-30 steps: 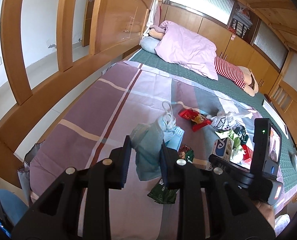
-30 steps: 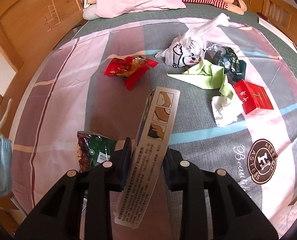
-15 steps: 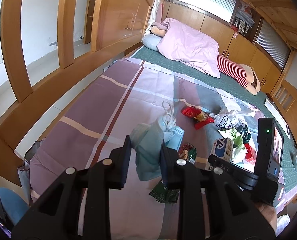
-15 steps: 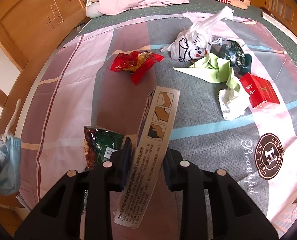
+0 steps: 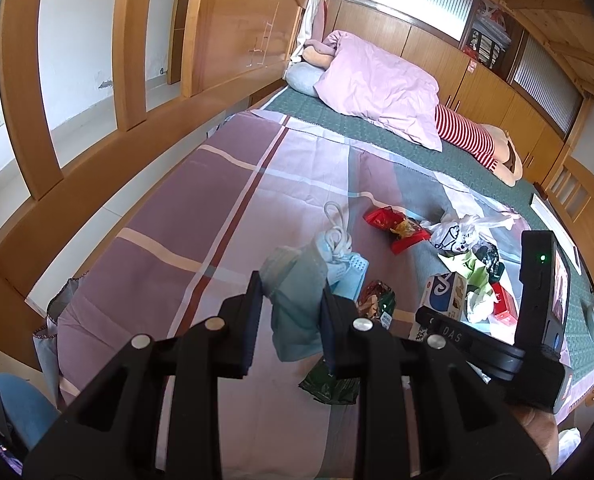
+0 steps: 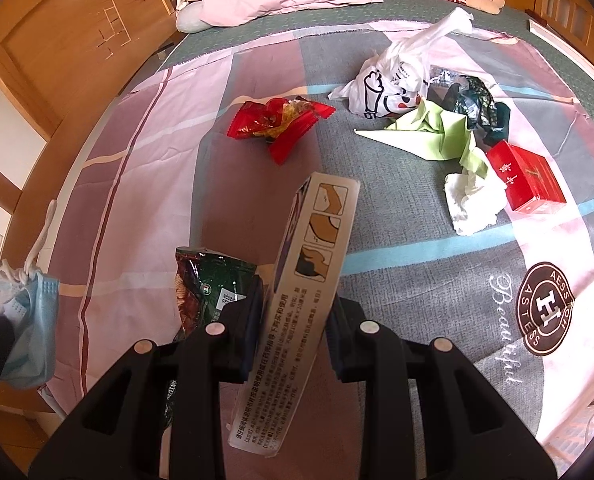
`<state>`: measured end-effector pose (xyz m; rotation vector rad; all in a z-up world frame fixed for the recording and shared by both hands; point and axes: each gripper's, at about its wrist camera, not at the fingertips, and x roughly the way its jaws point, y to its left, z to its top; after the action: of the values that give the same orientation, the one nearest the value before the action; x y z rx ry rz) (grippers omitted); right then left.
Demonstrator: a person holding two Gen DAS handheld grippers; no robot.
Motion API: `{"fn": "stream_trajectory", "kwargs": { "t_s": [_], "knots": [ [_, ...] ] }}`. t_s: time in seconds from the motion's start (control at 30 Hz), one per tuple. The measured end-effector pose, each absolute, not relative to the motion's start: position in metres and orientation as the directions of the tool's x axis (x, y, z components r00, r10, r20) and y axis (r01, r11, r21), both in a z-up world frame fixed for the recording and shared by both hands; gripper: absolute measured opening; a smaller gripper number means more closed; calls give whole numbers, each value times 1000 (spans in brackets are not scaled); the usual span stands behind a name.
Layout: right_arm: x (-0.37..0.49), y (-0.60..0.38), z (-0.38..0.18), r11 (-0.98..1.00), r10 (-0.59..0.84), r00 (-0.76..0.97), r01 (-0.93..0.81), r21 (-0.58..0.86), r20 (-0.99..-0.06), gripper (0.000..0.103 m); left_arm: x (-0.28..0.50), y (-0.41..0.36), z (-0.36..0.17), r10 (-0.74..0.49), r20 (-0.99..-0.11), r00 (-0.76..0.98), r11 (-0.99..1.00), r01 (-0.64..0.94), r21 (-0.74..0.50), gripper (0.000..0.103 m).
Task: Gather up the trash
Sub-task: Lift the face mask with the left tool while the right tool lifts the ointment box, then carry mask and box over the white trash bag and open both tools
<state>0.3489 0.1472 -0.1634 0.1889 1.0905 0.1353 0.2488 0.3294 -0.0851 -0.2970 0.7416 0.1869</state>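
Both grippers loaded, more trash on the bed

Left gripper [image 5: 291, 320] pinches a limp face mask [image 5: 297, 300]; right gripper [image 6: 295, 320] clamps a light, stiff carton [image 6: 309, 272] across its narrow faces. Beyond, the crinkly red wrapper [image 6: 277, 124] probably needs an edge pinch.

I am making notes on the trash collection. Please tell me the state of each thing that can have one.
left gripper: shut on the face masks, held off the bed
face masks: hanging between the fingers
right gripper: shut on the flat box
flat box: lifted, tilted
red wrapper: torn open, lying on the bedsheet
white tissue: crumpled
red box: closed, lying flat
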Motion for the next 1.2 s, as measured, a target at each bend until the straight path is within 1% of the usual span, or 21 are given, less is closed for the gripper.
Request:
{"fn": "stream_trajectory", "kwargs": {
  "t_s": [0.43,0.53,0.67,0.73,0.77,0.9,0.93,1.07,1.1,1.2],
  "knots": [
    [348,148,-163,975,203,455,-16,221,-867,30,249,327,-88,51,-697,715,942,-267,-204,27],
    [342,138,-156,966,216,496,14,257,-841,30,252,328,-89,39,-697,716,942,-258,-212,27],
    [313,111,-129,940,241,603,51,338,-761,30,257,325,-89,-77,-680,729,936,-183,-301,27],
    [292,89,-114,921,265,647,51,387,-715,30,258,317,-89,-164,-667,727,929,-113,-352,27],
    [282,78,-107,916,269,658,50,398,-703,30,259,311,-89,-238,-654,718,918,-55,-394,27],
    [237,19,-71,903,290,664,50,428,-690,30,256,288,-87,-399,-616,679,883,104,-458,27],
    [226,5,-62,910,270,670,57,411,-691,30,255,281,-87,-431,-609,666,873,136,-469,27],
    [165,-65,-40,950,74,693,171,263,-717,30,249,242,-87,-572,-581,579,806,264,-530,27],
    [147,-86,-41,949,23,682,216,232,-731,30,247,236,-88,-596,-576,560,791,282,-543,27],
    [106,-134,-58,926,-63,605,333,180,-794,30,239,204,-86,-691,-543,478,718,363,-594,27]
  ]
}}
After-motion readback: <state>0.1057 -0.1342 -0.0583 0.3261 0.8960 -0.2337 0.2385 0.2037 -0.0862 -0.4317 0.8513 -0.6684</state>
